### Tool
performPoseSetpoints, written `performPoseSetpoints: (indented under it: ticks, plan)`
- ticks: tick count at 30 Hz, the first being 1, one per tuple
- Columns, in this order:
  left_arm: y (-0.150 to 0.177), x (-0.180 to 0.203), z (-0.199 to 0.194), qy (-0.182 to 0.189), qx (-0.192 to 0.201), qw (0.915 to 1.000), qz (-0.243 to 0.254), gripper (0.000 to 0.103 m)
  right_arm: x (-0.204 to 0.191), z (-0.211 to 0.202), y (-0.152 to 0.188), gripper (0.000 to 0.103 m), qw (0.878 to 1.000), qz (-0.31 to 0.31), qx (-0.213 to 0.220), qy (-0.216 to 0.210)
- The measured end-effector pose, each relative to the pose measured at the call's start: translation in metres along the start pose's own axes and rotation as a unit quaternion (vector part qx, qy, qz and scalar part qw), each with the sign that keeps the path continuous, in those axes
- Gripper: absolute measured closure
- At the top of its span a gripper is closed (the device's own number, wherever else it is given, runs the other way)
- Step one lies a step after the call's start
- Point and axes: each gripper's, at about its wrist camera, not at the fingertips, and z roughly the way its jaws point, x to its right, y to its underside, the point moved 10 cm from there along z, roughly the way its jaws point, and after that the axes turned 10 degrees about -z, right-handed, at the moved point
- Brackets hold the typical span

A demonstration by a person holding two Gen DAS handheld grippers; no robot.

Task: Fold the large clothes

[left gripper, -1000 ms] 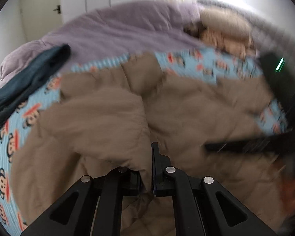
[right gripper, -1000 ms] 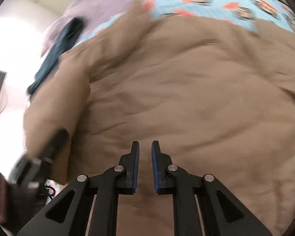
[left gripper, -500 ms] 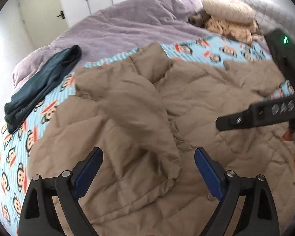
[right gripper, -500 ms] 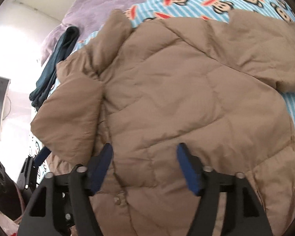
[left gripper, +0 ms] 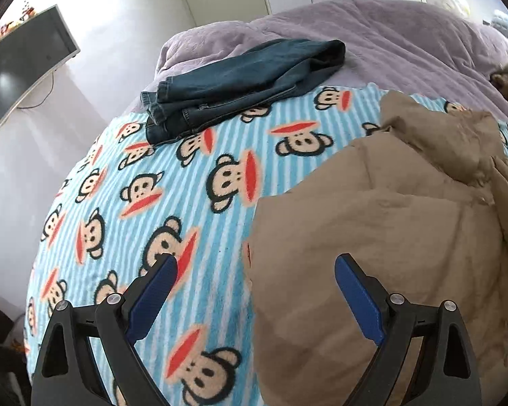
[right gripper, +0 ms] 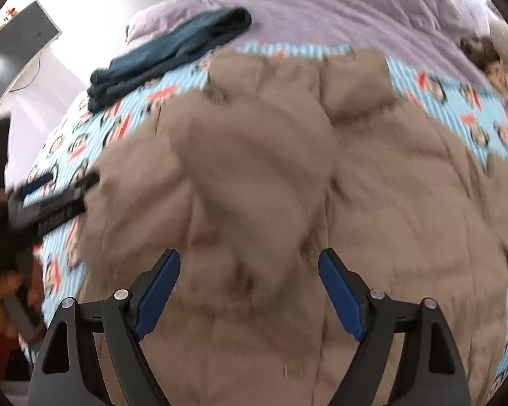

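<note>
On the bed, across the monkey-print blanket (left gripper: 186, 182), a large tan quilted jacket (right gripper: 288, 176) is being folded, and the work is judged to be at an early-to-middle stage. One side panel, with what looks like its sleeve, is lying turned inward over the body, so that a straight folded edge is being shown along the jacket's left side in the left wrist view (left gripper: 372, 237). The collar end (right gripper: 355, 81) is lying toward the purple duvet (right gripper: 321, 6), puffy and crumpled rather than flat. The far side of the jacket is seen spreading out toward the blanket's right edge, and whether it is yet folded in cannot be told through the blur. A crosswise fold to halve the length is judged to be left undone, since the garment is stretching from the collar right down under the camera.

The fabric is looking thick, padded and springy, stitched in wide panels, with soft ridges rising where it is doubled.

No cloth is being gripped at this moment. The left tongs (left gripper: 254, 291) are being held wide apart, straddling the jacket's folded edge with nothing pinched. The right tongs (right gripper: 249, 284) are opening above the middle of the jacket, with no cloth pressed by the pads.

Further out, folded dark jeans (left gripper: 240, 81) are lying where the blanket meets the duvet, well apart from the jacket.
</note>
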Motion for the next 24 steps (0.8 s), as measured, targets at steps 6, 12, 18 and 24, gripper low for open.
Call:
performPoseSetpoints:
  ticks: [6,12,18,24]
  plan:
    - [0.012,0.016,0.019,0.001,-0.006,1.0000,-0.003,0.009,0.085,0.004,0.006,0.080,0.990,0.143,-0.002,0.000]
    - [0.024,0.039,0.030,0.038,-0.029,0.9988,-0.011,0.007,0.135,0.028,0.043,0.086,0.978,0.203,-0.011,-0.042]
    - [0.034,0.038,0.054,0.055,-0.064,0.9947,-0.058,0.000,0.136,0.047,0.028,0.087,0.989,0.150,0.009,-0.011]
    - [0.028,0.029,0.036,0.036,-0.070,0.9950,-0.061,0.000,0.148,0.024,0.033,0.054,0.988,0.153,-0.015,-0.008]
